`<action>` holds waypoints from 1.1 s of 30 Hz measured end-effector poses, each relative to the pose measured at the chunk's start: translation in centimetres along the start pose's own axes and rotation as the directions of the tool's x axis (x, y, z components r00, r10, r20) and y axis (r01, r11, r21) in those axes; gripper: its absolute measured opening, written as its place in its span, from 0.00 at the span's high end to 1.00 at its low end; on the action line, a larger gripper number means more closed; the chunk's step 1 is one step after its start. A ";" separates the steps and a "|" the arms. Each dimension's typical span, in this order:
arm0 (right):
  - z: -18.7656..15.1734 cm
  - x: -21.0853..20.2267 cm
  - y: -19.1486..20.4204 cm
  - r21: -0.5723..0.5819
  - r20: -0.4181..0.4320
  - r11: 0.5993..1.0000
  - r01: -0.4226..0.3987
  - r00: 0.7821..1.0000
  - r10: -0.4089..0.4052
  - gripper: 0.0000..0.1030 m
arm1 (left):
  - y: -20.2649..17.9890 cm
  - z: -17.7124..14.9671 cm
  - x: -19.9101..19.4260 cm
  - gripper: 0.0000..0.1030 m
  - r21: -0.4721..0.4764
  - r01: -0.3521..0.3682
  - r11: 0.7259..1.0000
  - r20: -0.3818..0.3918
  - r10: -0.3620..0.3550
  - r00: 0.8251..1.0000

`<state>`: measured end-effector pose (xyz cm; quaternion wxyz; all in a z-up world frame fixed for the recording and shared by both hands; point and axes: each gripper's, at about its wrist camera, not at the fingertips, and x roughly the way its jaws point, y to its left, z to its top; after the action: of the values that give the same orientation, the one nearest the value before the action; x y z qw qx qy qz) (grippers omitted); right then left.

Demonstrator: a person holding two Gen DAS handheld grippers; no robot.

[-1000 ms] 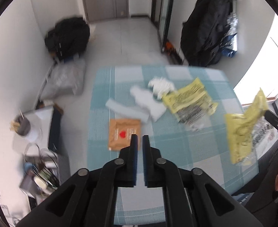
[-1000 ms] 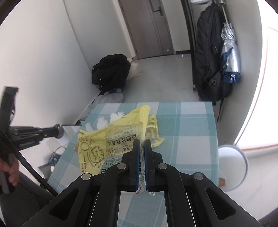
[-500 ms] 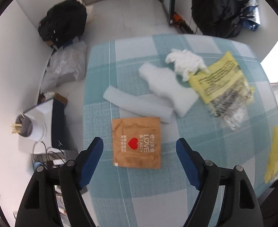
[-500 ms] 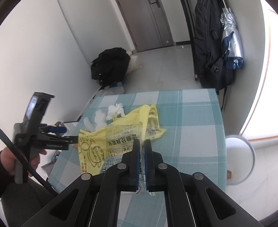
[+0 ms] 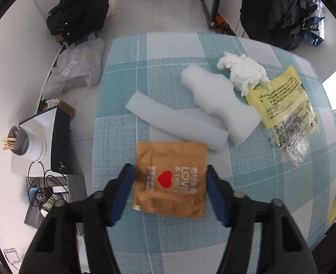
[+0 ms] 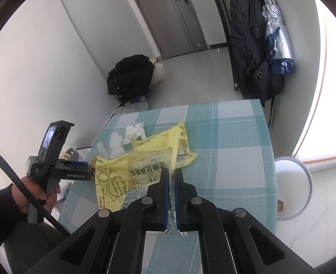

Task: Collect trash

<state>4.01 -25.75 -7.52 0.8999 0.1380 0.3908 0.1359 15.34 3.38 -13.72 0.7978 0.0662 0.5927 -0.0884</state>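
A brown packet [image 5: 170, 159] with a red heart lies flat on the checked table [image 5: 145, 52]. My left gripper [image 5: 169, 173] points down over it with a pad at each side edge. Its jaws are closing, and I see no firm squeeze on the packet. My right gripper [image 6: 172, 173] is shut on a yellow plastic bag [image 6: 131, 171], held above the table's near side. A second yellow wrapper [image 5: 284, 100], a crumpled white tissue [image 5: 243, 73] and two white foam pieces [image 5: 216, 100] lie farther back on the table.
A black backpack [image 5: 76, 13] and a clear plastic bag [image 5: 76, 68] sit on the floor left of the table. A low stand holds a cup of sticks [image 5: 19, 141]. A hanging black bag [image 6: 252, 45] and a white round stool [image 6: 291, 187] are to the right.
My left gripper came down towards the table, opened wide from shut, then narrowed around the brown packet. The right gripper kept its hold on the yellow bag.
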 end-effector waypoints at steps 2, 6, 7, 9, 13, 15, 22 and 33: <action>0.0 0.0 0.1 0.000 0.000 1.000 0.000 1.000 0.000 0.96 | 0.3 0.0 -0.3 0.68 -0.018 0.008 1.000 0.004 -0.008 1.000; -0.2 0.0 0.3 -0.008 0.001 1.000 0.000 1.000 0.000 0.96 | 1.0 0.1 -0.1 0.98 -0.056 0.067 0.996 -0.019 -0.068 0.997; -0.2 0.0 0.4 -0.011 0.003 1.000 0.001 1.000 -0.001 0.96 | 1.0 -0.1 -0.1 0.98 -0.055 0.069 0.996 -0.019 -0.070 0.997; -0.2 -0.1 0.5 -0.014 0.007 1.000 0.004 1.000 -0.004 0.96 | 0.9 -0.3 -0.2 0.99 -0.055 0.074 0.996 -0.016 -0.075 0.997; -0.4 -0.3 0.6 -0.015 0.013 1.000 0.009 1.000 -0.009 0.96 | 1.3 -0.8 -1.4 0.99 -0.077 0.098 0.992 0.040 -0.095 0.995; -0.4 -0.5 0.6 -0.017 0.016 1.000 0.011 1.000 -0.011 0.96 | 1.0 -1.1 -2.6 0.99 -0.071 0.099 0.993 0.070 -0.094 0.993; 0.4 -2.6 1.1 -0.043 0.061 0.999 0.015 0.998 -0.012 0.96 | -1.3 -1.8 -7.6 0.99 0.001 0.117 0.993 0.185 -0.115 0.976; 4.3 -10.6 -1.6 -0.054 0.218 0.995 0.082 0.974 -0.069 0.96 | -8.3 -0.1 -13.2 0.99 0.103 0.225 0.969 0.287 -0.246 0.926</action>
<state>0.45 -31.58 1.77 0.9453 0.1084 0.2915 0.0981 9.69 -3.84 -1.16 0.8586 0.0077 0.4663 -0.2128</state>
